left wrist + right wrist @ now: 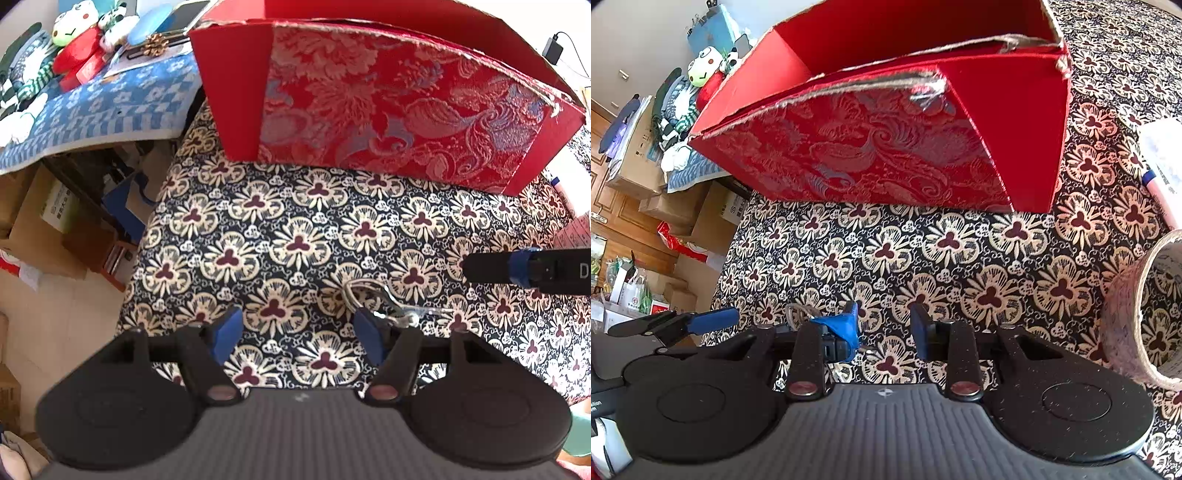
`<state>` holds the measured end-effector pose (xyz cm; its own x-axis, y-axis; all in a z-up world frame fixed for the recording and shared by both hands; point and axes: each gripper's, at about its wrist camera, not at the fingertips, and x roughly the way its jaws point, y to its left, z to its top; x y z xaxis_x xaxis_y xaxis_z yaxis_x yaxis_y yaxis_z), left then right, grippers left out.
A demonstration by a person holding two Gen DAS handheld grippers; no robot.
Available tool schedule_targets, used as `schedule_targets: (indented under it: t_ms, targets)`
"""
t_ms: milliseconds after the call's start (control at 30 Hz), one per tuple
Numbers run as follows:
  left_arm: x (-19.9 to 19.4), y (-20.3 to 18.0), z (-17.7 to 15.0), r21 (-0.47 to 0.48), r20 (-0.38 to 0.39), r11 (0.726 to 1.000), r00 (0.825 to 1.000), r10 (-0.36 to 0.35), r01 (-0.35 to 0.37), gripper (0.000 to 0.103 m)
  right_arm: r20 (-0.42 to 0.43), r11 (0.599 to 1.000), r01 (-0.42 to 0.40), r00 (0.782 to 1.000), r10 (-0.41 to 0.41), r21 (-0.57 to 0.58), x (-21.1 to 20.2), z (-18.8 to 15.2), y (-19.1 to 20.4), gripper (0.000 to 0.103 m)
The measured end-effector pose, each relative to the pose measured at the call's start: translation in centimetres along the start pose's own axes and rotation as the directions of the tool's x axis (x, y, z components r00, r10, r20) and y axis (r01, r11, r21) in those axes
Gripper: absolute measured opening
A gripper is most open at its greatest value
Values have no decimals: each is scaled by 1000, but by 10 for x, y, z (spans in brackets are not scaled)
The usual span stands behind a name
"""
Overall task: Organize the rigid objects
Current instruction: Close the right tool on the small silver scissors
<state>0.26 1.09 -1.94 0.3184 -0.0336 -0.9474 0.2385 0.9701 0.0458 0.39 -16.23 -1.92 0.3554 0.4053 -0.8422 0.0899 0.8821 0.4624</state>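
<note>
A metal key ring with a clasp (pixel 373 297) lies on the flower-patterned cloth (pixel 295 229). My left gripper (pixel 299 334) hovers low over the cloth, open and holding nothing. The ring sits just past its right fingertip (pixel 367 338), outside the gap. From the right edge, the right gripper's finger (pixel 517 271) reaches in beyond the ring. In the right wrist view, my right gripper (pixel 884 326) is open and empty. There the key ring (pixel 798 314) shows left of its left fingertip (pixel 846 326), partly hidden. An open red brocade box (pixel 388 110) (pixel 868 155) stands behind.
A roll of tape (pixel 1141 314) stands on the cloth at the right, with a pink marker (pixel 1160 192) and a white packet (pixel 1160 144) behind it. The table's left edge drops to cardboard boxes (pixel 653 166) and the floor. Plush toys (pixel 77 33) lie on a blue cloth (pixel 96 107).
</note>
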Motion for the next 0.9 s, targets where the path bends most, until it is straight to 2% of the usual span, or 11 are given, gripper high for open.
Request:
schedule_targets:
  t_ms: [267,433,667,900]
  targets:
    - [-1,-6,-11,14,-1,1000,1000,-11,11,66,-12,1000,-15,1000,15,9,4,-7,2,13]
    - [-4,-6,-29,45,13,995,996,-91,91,66,3,999,-10,1000,10,37,4,-9,-1,13]
    - [-10,-11,-38,115,43,967,972,-232,226,66,-8,996,-40,999,41,84,9,-14,-11,12]
    - [0,-17,-30,171,12,932,945,-327,321,66,-10,996,-56,998,57,69,10,-11,-2,12]
